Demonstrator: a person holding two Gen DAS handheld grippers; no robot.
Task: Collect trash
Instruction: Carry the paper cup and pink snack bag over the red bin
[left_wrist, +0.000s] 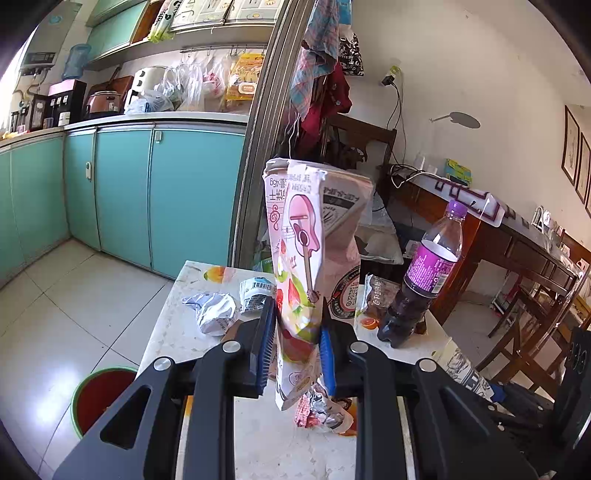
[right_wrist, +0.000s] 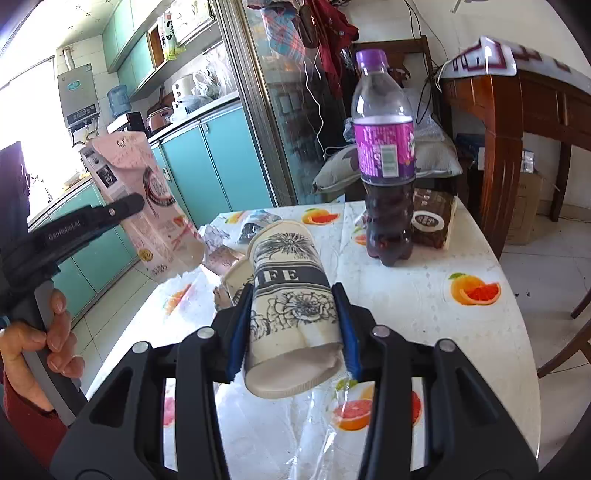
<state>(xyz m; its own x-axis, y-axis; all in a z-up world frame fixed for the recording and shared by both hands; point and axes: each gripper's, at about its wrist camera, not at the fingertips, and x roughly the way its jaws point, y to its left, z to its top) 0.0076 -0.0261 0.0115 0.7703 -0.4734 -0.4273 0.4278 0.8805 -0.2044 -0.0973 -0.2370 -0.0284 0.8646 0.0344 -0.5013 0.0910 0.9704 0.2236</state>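
Above the table (right_wrist: 424, 295), left gripper (left_wrist: 297, 332) clamping a pink carton (left_wrist: 306, 236) upright; right gripper (right_wrist: 293, 328) squeezing a paper cup (right_wrist: 291, 302), both lifted clear.

A glossy printed cardboard carton (left_wrist: 303, 236) and matt paper cup (right_wrist: 291, 306) are showing above the table's (right_wrist: 424, 295) smooth, shiny plastic cover.

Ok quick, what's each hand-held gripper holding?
Left hand-held gripper: shut on the pink snack box.
Right hand-held gripper: shut on the paper cup.
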